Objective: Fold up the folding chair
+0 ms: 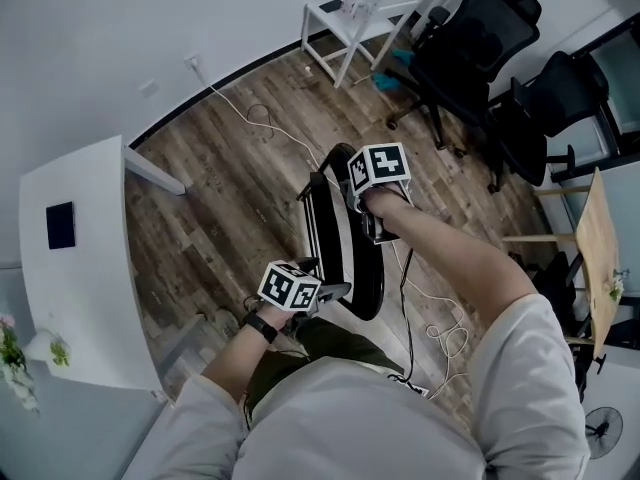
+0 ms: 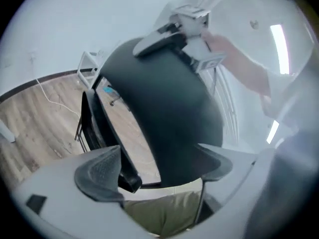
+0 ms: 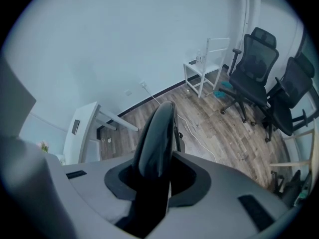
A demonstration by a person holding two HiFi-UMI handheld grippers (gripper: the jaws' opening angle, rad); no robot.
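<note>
I hold the right gripper [image 1: 372,230] steeply down, clamped on the top of the chair [image 1: 345,263], the left gripper [image 1: 333,290] agape around its seat, on wood floor [image 1: 230,198] right of a desk [image 1: 80,288].

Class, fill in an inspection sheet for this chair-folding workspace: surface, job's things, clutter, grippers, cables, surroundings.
Surface: wood-plank floor.
Job's things: black folding chair, standing mid-floor.
Clutter: teal item on the floor by the office chairs.
Grippers: right gripper, jaws shut on the chair's back; left gripper, jaws apart at the seat's edge.
Cables: white cable trails from the wall past the chair.
Surroundings: white desk at left, two office chairs, white side chair by the wall.
</note>
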